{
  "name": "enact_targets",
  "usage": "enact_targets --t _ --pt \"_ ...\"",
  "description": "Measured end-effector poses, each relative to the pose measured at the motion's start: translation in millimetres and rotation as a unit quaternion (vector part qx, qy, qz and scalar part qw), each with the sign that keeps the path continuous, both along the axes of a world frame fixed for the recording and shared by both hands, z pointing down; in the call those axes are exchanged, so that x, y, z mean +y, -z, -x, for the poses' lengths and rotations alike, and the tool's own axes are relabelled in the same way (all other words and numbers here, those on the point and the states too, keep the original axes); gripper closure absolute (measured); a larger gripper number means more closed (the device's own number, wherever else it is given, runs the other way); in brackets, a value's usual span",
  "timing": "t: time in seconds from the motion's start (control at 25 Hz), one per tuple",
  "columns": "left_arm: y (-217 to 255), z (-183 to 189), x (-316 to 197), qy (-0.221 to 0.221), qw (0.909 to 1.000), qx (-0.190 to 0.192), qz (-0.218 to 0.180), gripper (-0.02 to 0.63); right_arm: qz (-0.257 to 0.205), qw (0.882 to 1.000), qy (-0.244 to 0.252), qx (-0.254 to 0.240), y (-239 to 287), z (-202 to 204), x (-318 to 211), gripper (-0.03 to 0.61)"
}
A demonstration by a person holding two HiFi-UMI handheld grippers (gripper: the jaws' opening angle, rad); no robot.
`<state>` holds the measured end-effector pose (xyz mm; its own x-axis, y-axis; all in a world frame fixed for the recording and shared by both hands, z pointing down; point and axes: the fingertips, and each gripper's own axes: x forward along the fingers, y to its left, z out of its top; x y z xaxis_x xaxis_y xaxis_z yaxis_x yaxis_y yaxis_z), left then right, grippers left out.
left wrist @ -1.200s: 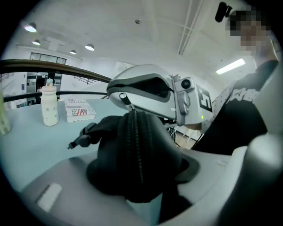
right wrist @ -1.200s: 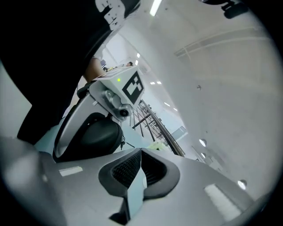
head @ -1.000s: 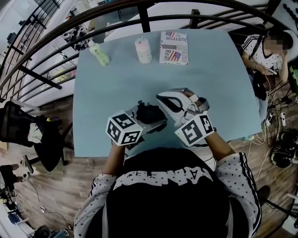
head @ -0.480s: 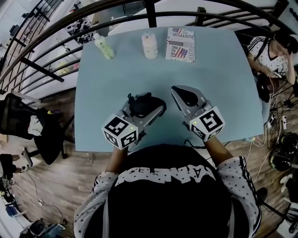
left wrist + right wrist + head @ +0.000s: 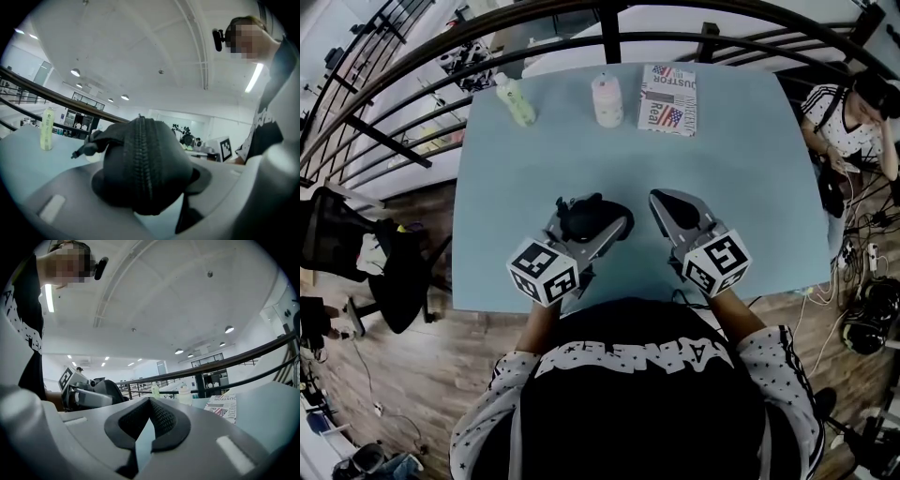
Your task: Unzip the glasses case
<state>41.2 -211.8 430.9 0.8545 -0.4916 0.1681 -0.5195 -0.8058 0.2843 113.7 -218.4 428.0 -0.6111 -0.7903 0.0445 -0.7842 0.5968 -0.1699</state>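
Our left tool [image 5: 598,225] is clamped on the black glasses case [image 5: 584,214] over the worktop [image 5: 741,150]. Our right tool [image 5: 667,206] — jaws together, empty — hovers beside.

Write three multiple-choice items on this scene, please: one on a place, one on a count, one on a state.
1. Where is the glasses case? A. lying on the floor B. between the left gripper's fingers C. inside a bag
2. How many bottles stand at the far side of the table? A. one B. two C. four
3. How are the right gripper's fingers? A. wide apart B. closed on the case C. together, nothing between them

Key: 1 B, the left gripper view shows the case clamped. 2 B, a green bottle and a white bottle stand there. 3 C, the right gripper view shows the fingers meeting, empty.
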Motion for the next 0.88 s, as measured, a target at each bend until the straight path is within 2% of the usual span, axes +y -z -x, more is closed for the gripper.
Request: enact_targets --t 0.28,0.88 --pt "-1.0 3.6 0.7 0.01 0.9999 0.001 0.009 0.614 0.009 1.0 0.002 0.0 -3.8 -0.8 4.0 0.574" --pt "-16.9 7.8 1.0 0.012 0.9993 -0.023 0.025 0.614 0.017 1.0 0.01 0.0 -10.8 3.4 2.3 0.574"
